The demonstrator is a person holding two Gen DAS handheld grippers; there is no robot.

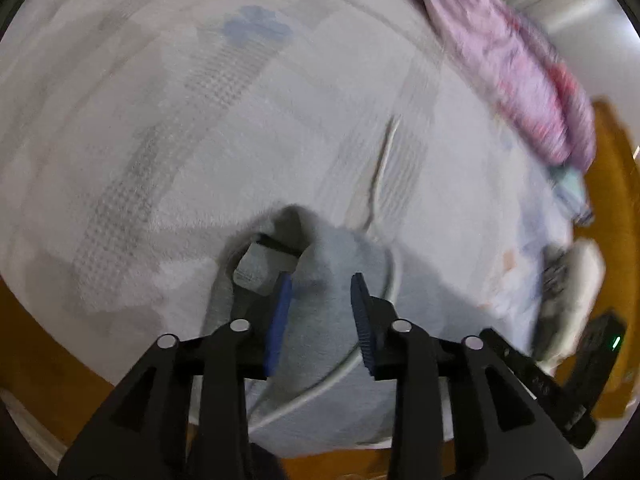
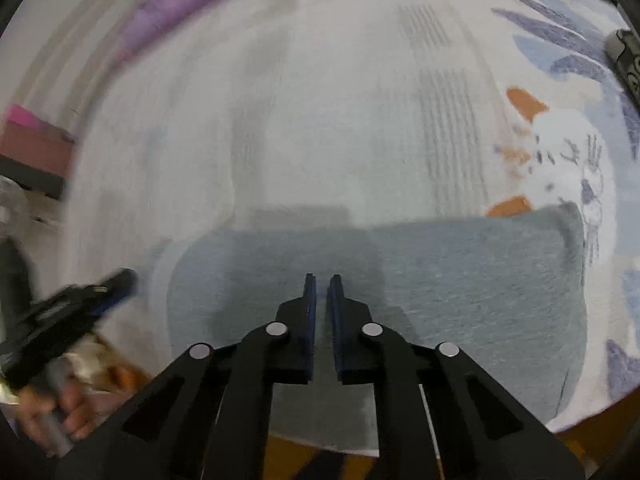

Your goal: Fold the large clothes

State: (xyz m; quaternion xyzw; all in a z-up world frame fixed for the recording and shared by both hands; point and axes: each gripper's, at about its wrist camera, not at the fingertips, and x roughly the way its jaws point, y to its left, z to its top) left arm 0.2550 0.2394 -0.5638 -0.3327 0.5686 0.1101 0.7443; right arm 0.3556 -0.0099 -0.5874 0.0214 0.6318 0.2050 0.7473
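Observation:
A light grey fleece garment (image 1: 328,320) lies bunched on the bed, its neck opening with a label (image 1: 256,266) and a white drawstring (image 1: 340,376) showing. My left gripper (image 1: 322,312) is open, its blue pads either side of a raised fold of the garment. In the right wrist view the same grey garment (image 2: 460,280) lies flat as a folded rectangle at the bed's near edge. My right gripper (image 2: 322,296) hovers over it with the jaws nearly together and nothing between them. The left gripper (image 2: 76,312) shows there at the left, held in a hand.
A white patterned bedsheet (image 1: 240,120) covers the bed. A pink-purple blanket (image 1: 520,72) lies along the far right edge. The right gripper (image 1: 588,356) shows at the left view's right edge. Orange-brown floor (image 1: 40,352) shows below the bed. A dark object (image 2: 624,60) lies at the far right.

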